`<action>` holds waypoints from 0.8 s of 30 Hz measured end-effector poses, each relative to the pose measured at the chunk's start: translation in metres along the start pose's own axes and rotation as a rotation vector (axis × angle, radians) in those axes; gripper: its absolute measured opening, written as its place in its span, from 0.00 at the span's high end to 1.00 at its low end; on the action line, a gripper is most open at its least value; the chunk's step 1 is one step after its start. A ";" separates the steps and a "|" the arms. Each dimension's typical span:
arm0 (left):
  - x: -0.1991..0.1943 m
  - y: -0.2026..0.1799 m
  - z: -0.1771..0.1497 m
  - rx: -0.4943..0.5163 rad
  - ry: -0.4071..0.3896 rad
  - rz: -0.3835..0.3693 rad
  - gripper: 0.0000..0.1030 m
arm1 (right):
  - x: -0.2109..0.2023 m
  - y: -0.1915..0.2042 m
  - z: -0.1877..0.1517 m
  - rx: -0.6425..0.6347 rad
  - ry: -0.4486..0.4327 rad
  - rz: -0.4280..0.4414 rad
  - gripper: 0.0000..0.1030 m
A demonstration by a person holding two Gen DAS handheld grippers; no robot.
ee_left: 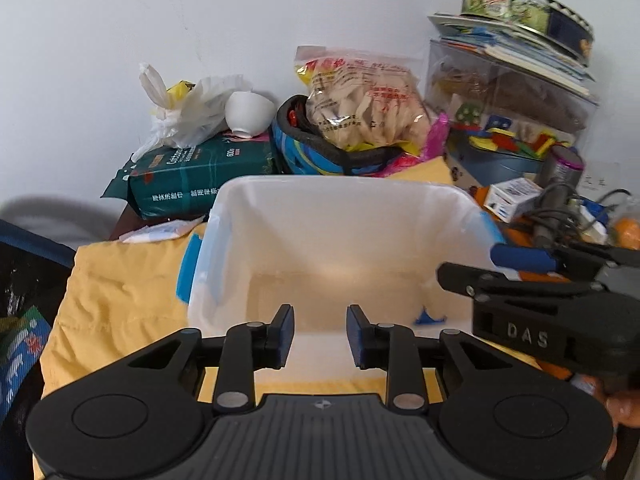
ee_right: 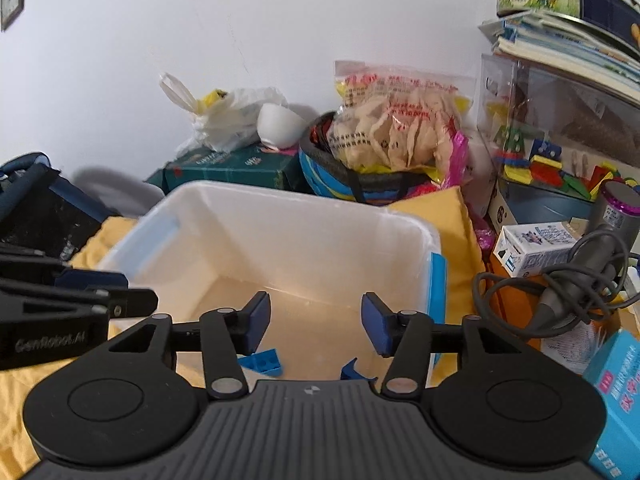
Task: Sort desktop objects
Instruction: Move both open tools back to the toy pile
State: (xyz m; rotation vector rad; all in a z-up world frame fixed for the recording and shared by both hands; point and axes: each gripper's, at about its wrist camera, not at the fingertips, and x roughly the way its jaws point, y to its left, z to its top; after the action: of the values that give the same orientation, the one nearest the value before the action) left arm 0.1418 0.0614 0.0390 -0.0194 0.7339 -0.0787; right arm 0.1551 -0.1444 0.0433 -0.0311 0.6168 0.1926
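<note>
Both tools hang released and empty over the white plastic bin: left tool, right tool. Blue brick and blue clip lie inside. With the two tools so close together, reaching for the cluttered pile risks a knock.

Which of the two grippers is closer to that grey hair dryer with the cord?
The right gripper: the grey hair dryer lies just off its right side. The left gripper sits farther left, over the white plastic bin.
</note>
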 end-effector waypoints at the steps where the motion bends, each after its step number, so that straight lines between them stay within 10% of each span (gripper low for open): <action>1: -0.007 0.000 -0.006 0.001 -0.005 0.000 0.68 | -0.005 0.002 -0.001 -0.003 -0.001 0.004 0.40; 7: -0.040 0.009 -0.063 -0.012 0.021 0.054 0.56 | -0.043 0.012 -0.038 -0.011 0.054 0.071 0.13; 15: -0.042 0.010 -0.147 0.018 0.201 0.086 0.54 | -0.058 0.024 -0.115 -0.030 0.264 0.095 0.02; 20: -0.042 0.008 -0.178 -0.033 0.244 0.026 0.54 | -0.074 0.020 -0.143 0.008 0.208 0.076 0.03; 24: -0.044 0.001 -0.185 -0.043 0.253 -0.011 0.54 | -0.074 0.033 -0.164 -0.167 0.227 -0.027 0.30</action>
State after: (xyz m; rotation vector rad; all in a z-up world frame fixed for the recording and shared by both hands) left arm -0.0148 0.0673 -0.0690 -0.0555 0.9881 -0.0770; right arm -0.0042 -0.1385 -0.0464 -0.2249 0.8250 0.2153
